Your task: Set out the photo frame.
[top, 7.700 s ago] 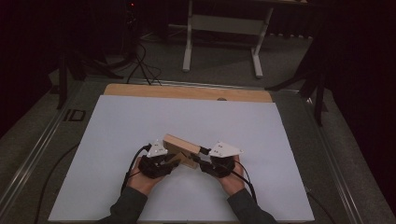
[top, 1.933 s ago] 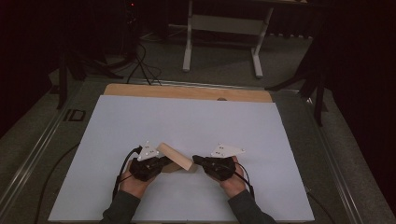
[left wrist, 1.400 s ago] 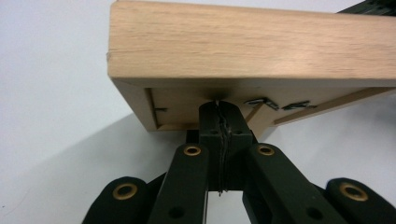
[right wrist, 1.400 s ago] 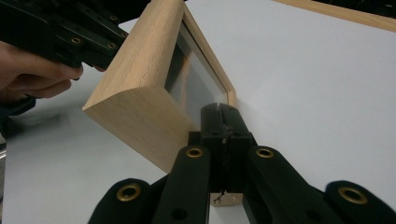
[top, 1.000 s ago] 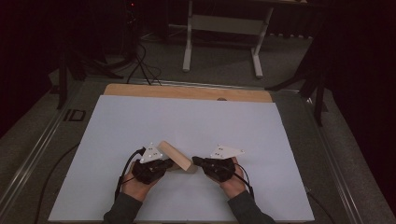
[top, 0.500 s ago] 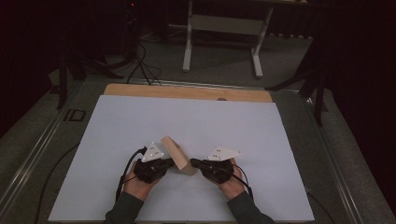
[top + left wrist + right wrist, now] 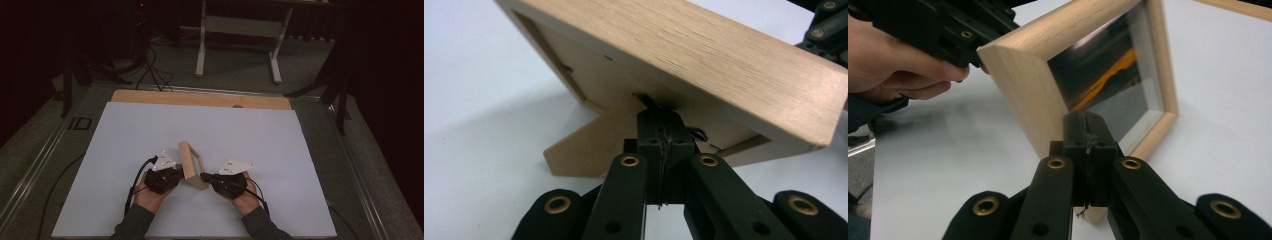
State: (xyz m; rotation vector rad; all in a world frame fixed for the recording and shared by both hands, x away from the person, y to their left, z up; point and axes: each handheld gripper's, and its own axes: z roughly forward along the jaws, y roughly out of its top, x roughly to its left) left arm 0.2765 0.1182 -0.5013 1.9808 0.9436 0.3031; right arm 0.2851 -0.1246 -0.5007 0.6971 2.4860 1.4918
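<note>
A light wooden picture frame point(image 7: 188, 160) stands tilted on the white sheet between my two grippers. The left gripper point(image 7: 178, 174) is shut, its tips point(image 7: 659, 118) pressed against the frame's back point(image 7: 704, 55), just above the fold-out easel stand point(image 7: 589, 145). The right gripper point(image 7: 204, 176) is also shut, and its tips point(image 7: 1087, 120) touch the lower front of the frame point(image 7: 1033, 80) by the glass, which shows a dark picture with an orange streak. The left hand point(image 7: 903, 65) and its gripper point(image 7: 948, 25) show at the frame's top corner.
The white sheet point(image 7: 280, 140) covers the table, with a wooden strip point(image 7: 200, 98) along its far edge. Beyond the table stand a metal desk frame point(image 7: 235, 30) and floor cables point(image 7: 150, 65). Metal rails point(image 7: 350, 165) run along both table sides.
The frame has turned and risen from lying nearly flat to standing steeply on its edge. Both grippers have stayed close to it, one at each side, shifting only slightly.
</note>
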